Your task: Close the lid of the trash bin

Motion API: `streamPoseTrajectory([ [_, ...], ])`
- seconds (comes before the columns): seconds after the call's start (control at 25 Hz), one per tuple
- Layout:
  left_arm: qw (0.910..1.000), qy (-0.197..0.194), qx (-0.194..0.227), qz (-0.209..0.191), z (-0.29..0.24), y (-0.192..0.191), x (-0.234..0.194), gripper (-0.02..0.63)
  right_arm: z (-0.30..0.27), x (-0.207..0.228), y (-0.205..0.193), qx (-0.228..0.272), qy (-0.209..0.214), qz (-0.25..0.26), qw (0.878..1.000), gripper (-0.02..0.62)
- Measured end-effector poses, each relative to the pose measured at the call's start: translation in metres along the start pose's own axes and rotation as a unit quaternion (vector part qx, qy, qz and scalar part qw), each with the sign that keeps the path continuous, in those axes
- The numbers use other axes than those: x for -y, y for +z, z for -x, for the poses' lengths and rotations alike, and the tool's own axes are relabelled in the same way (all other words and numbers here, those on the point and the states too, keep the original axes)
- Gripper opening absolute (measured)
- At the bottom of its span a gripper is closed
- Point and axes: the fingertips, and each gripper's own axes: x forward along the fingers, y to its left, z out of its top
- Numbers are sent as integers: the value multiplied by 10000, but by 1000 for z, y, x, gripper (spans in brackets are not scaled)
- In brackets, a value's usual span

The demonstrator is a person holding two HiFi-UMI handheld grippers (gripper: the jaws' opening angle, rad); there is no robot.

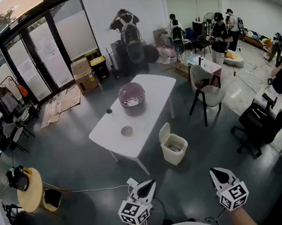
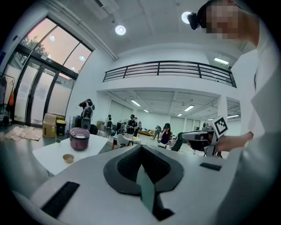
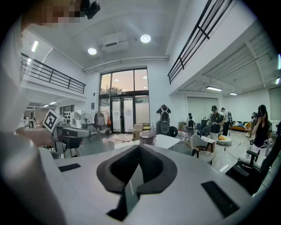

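The trash bin [image 1: 174, 146] is small and cream-white and stands on the grey floor by the near right corner of the white table [image 1: 150, 85]. Its lid [image 1: 164, 131] is tipped up at the left side, and the inside shows. Both grippers hover low in the head view, well short of the bin. My left gripper [image 1: 149, 184] points up and to the right, jaws together, nothing in them. My right gripper [image 1: 217, 171] points up and slightly to the left, jaws also together and empty. I cannot find the bin in either gripper view; the left gripper [image 2: 141, 147] and right gripper [image 3: 139, 147] show closed tips.
On the table are a maroon pot [image 1: 132, 98] and a small bowl [image 1: 127, 131]. A chair [image 1: 207, 89] stands right of the table, a black office chair [image 1: 258, 122] further right, a round wooden table [image 1: 30, 191] at left. A cable [image 1: 89, 190] runs across the floor. Several people stand at the back.
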Motion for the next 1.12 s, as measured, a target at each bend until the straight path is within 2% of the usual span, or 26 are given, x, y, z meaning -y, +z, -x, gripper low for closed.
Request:
streamPoseTrajectory([
  [0.72,9998,-183,-98,68,7,-11,16,17,14,-12,-5,8,-111,-79,9999,12],
  [1.12,9995,-95,-104,267,11,-16,-2,40,3,-22,-14,-77,-112,-156,9998,12],
])
